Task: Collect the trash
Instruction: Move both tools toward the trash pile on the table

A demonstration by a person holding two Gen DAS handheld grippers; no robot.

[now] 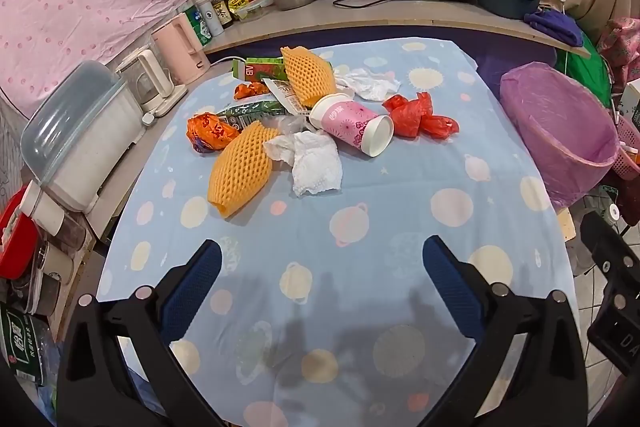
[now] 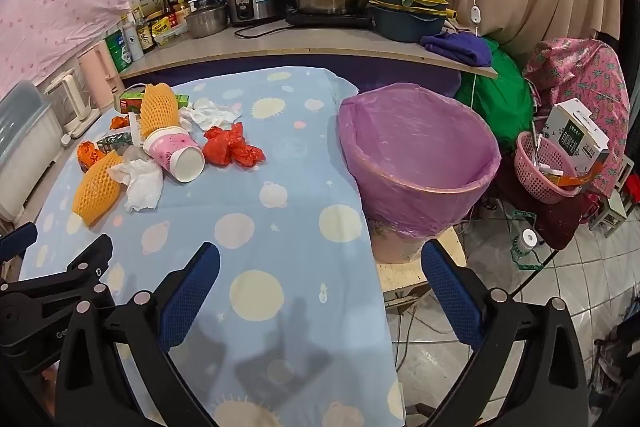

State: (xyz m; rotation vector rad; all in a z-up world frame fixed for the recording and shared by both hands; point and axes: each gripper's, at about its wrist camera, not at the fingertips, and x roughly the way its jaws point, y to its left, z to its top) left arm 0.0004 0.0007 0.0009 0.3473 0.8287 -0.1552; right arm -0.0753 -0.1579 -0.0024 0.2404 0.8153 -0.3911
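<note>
Jaws are spread wide on the left gripper [image 1: 322,259] and right gripper [image 2: 320,261], both empty above the table [image 1: 400,211]. Farther off, the paper cup [image 1: 352,125] lies sideways amid litter, base pointed nearer; the lined bin [image 2: 420,163] stands beside.

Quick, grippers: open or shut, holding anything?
Left gripper: open, holding nothing, above the tablecloth.
Right gripper: open, holding nothing.

On the table lie two orange foam fruit nets [image 1: 239,173] [image 1: 307,77], two crumpled white tissues [image 1: 316,163] [image 1: 370,83], and one pink paper cup [image 1: 352,127]. There are also one red plastic bag [image 1: 418,117], three orange wrappers [image 1: 210,131] [image 1: 250,90] [image 2: 89,155] and one green carton [image 1: 260,69]. One bin lined in purple [image 2: 420,163] stands beside the table.
</note>
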